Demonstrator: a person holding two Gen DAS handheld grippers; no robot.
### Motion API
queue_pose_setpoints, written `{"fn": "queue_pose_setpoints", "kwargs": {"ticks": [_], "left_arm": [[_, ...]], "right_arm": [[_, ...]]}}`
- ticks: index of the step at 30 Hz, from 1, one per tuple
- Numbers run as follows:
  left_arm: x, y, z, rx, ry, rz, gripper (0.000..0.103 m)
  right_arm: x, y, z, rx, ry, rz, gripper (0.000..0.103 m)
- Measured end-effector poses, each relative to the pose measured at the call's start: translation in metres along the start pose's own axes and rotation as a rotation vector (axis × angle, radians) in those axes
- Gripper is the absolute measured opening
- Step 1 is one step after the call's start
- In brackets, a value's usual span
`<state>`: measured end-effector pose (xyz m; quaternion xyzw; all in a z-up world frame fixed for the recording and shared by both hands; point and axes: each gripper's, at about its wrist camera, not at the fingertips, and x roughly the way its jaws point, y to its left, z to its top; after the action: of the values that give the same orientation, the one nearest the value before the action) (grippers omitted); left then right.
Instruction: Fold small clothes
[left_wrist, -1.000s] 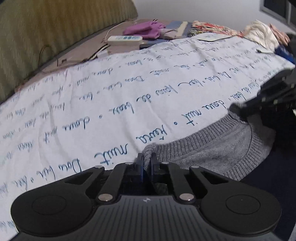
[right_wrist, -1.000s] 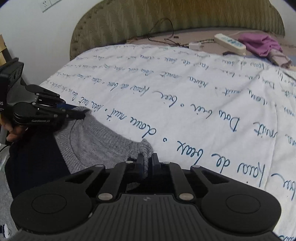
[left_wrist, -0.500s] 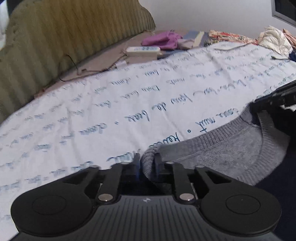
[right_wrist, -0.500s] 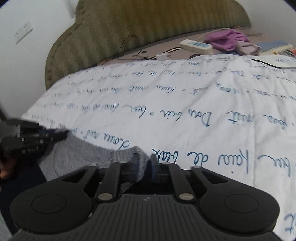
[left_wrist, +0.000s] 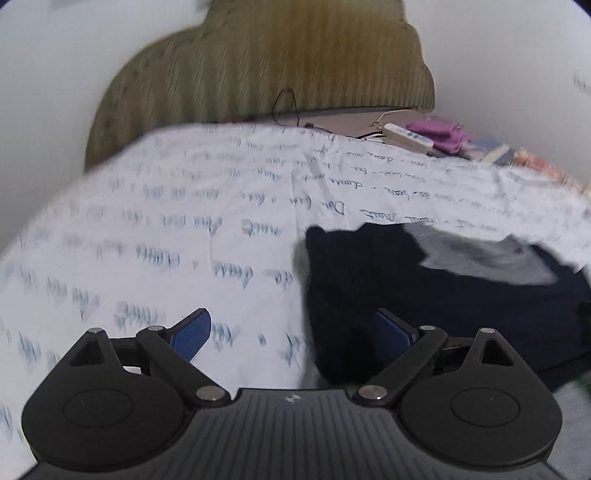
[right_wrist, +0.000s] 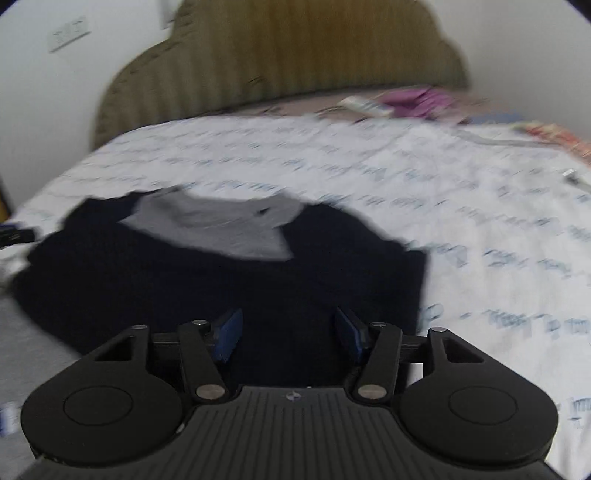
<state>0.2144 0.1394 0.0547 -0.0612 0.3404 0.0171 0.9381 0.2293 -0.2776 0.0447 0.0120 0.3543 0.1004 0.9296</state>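
Observation:
A small dark navy sweater (right_wrist: 229, 280) with a grey knit panel (right_wrist: 221, 225) folded over its far part lies on the white bedspread. In the left wrist view the same sweater (left_wrist: 436, 295) sits at the right, grey panel (left_wrist: 480, 254) on top. My left gripper (left_wrist: 295, 332) hovers at the sweater's left edge, jaws opening wide, nothing between the blue pads. My right gripper (right_wrist: 288, 328) hangs over the sweater's near part, jaws opening, pads not pressing on the cloth. Both views are blurred by motion.
The white bedspread (left_wrist: 184, 221) with blue handwriting covers the bed. An olive ribbed headboard (right_wrist: 280, 55) stands behind. Near it lie a white power strip (left_wrist: 406, 136), a cable and purple cloth (left_wrist: 443, 134). Colourful clothes (right_wrist: 554, 133) sit at the far right.
Both grippers let go of the grey knit edge and pulled back toward me, their jaws spreading. The grey panel now lies folded on the dark sweater, and the whole garment is in view.

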Motion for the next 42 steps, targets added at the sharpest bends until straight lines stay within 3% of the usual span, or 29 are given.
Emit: {"fn": "queue_pose_setpoints", "kwargs": {"ticks": [3,6,8,10,14,18,23,25,29,31,34,38,42], "left_arm": [[-0.027,-0.003,-0.014,0.016,-0.045,-0.063,0.095],[-0.042,-0.014,-0.037,0.118,-0.041,0.005,0.095],[-0.047,-0.007,-0.053,0.119,-0.011,0.021,0.096],[-0.053,0.007,-0.068,0.066,0.043,0.039,0.095],[-0.088,0.056,-0.088,-0.113,0.073,0.031,0.095],[-0.131,0.098,-0.121,-0.330,0.136,-0.119,0.095],[-0.165,0.108,-0.161,-0.444,0.195,-0.342,0.095],[-0.169,0.111,-0.174,-0.512,0.216,-0.399,0.095],[-0.179,0.091,-0.174,-0.435,0.250,-0.437,0.095],[-0.184,0.085,-0.174,-0.389,0.269,-0.449,0.095],[-0.184,0.087,-0.176,-0.387,0.289,-0.420,0.095],[-0.187,0.107,-0.185,-0.505,0.289,-0.455,0.095],[-0.189,0.124,-0.201,-0.648,0.294,-0.531,0.095]], "right_arm": [[-0.021,0.007,0.008,0.076,-0.055,0.068,0.065],[-0.034,0.029,0.001,0.013,-0.068,0.120,0.085],[-0.028,0.041,-0.011,-0.052,-0.017,0.114,0.093],[-0.011,0.041,-0.026,-0.082,0.092,0.066,0.091],[-0.043,0.040,-0.044,-0.042,0.038,0.043,0.089],[-0.102,0.032,-0.071,0.123,-0.023,0.176,0.091],[-0.160,0.010,-0.126,0.374,-0.007,0.305,0.089],[-0.176,0.003,-0.148,0.471,0.010,0.338,0.088],[-0.203,0.000,-0.178,0.544,0.027,0.298,0.088],[-0.211,0.004,-0.184,0.591,0.023,0.357,0.085],[-0.209,0.032,-0.183,0.615,0.031,0.556,0.085],[-0.168,0.123,-0.168,0.511,0.158,0.844,0.086],[-0.128,0.236,-0.163,0.254,0.284,0.951,0.086]]}}
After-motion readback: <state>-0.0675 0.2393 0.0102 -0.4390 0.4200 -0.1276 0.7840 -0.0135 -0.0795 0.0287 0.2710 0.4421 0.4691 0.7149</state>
